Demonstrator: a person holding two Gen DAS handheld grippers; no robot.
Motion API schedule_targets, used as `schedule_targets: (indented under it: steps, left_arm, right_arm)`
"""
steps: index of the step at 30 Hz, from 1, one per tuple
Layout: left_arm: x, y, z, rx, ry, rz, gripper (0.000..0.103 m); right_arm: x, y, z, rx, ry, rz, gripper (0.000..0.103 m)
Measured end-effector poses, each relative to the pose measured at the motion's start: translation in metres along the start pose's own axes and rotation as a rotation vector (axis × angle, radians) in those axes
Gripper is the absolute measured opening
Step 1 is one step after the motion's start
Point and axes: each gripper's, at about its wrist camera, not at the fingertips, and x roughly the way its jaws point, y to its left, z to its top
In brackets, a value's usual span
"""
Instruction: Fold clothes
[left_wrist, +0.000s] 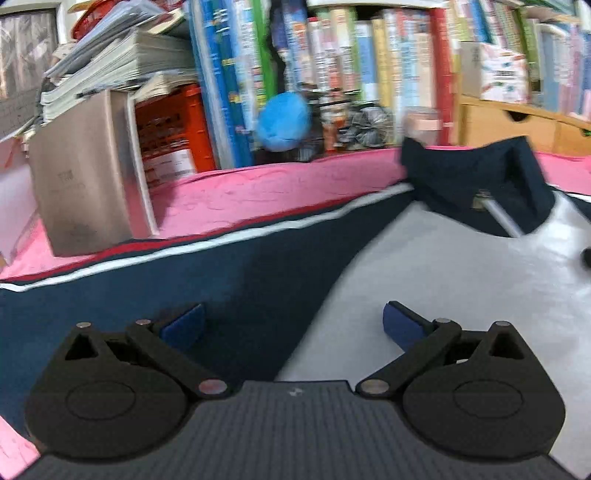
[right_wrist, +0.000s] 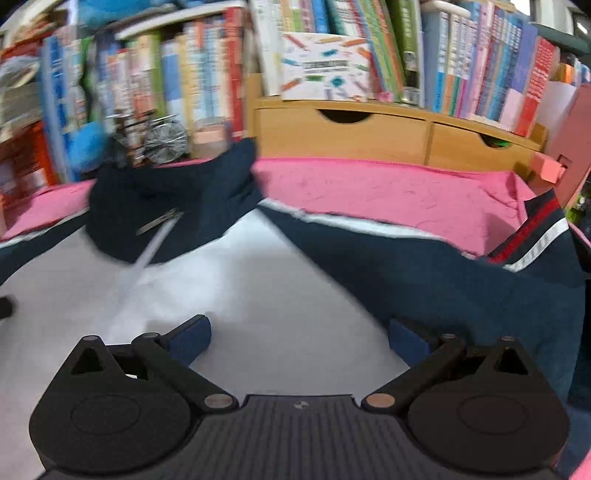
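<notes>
Hovering over the spread jacket, both claws released

Spreading flat on the pink cover (right_wrist: 388, 192), the navy-and-white jacket (left_wrist: 461, 280) lies right under both claws. The left gripper (left_wrist: 293, 325) gapes wide, one finger over the navy sleeve, the other over the white chest. The right gripper (right_wrist: 299, 336) gapes too, holding nothing. Ahead of each, the navy collar (right_wrist: 166, 206) stands rumpled before the bookshelf (right_wrist: 406, 55)

jacket (left_wrist: 443, 266) on bedspread (left_wrist: 258, 192), apparently before bookshelves (left_wrist: 369, 55)
</notes>
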Motion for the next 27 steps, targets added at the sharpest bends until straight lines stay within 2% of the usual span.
schedule_targets:
  steps: [3,6,9,13,16,20,23,25,27]
  left_arm:
    - [0.018,0.023,0.006,-0.036,0.011,0.001,0.103]
    - [0.032,0.043,0.011,-0.118,0.033,0.077,0.103]
    - [0.043,0.066,0.013,-0.232,0.067,0.074,0.103]
    - [0.043,0.068,0.012,-0.25,0.069,0.095,0.103]
    - [0.042,0.067,0.012,-0.251,0.069,0.096,0.103]
    - [0.045,0.07,0.014,-0.256,0.07,0.094,0.103]
    - [0.045,0.07,0.014,-0.256,0.07,0.097,0.103]
    - [0.046,0.07,0.014,-0.256,0.07,0.1,0.103]
    - [0.045,0.07,0.014,-0.254,0.069,0.103,0.103]
  right_arm:
    - [0.021,-0.009,0.015,0.027,0.001,-0.039,0.103]
    - [0.039,-0.02,0.029,0.058,0.003,-0.073,0.103]
    - [0.057,-0.031,0.043,0.097,0.004,-0.122,0.103]
    - [0.071,-0.037,0.053,0.127,0.002,-0.169,0.103]
    - [0.059,-0.037,0.045,0.109,0.005,-0.136,0.103]
    - [0.006,-0.047,0.009,0.023,-0.013,-0.07,0.103]
    - [-0.028,-0.076,-0.015,-0.04,-0.02,-0.166,0.103]
    - [-0.041,-0.11,-0.022,-0.035,-0.013,-0.223,0.103]
    - [-0.043,-0.152,-0.019,-0.008,0.003,-0.33,0.103]
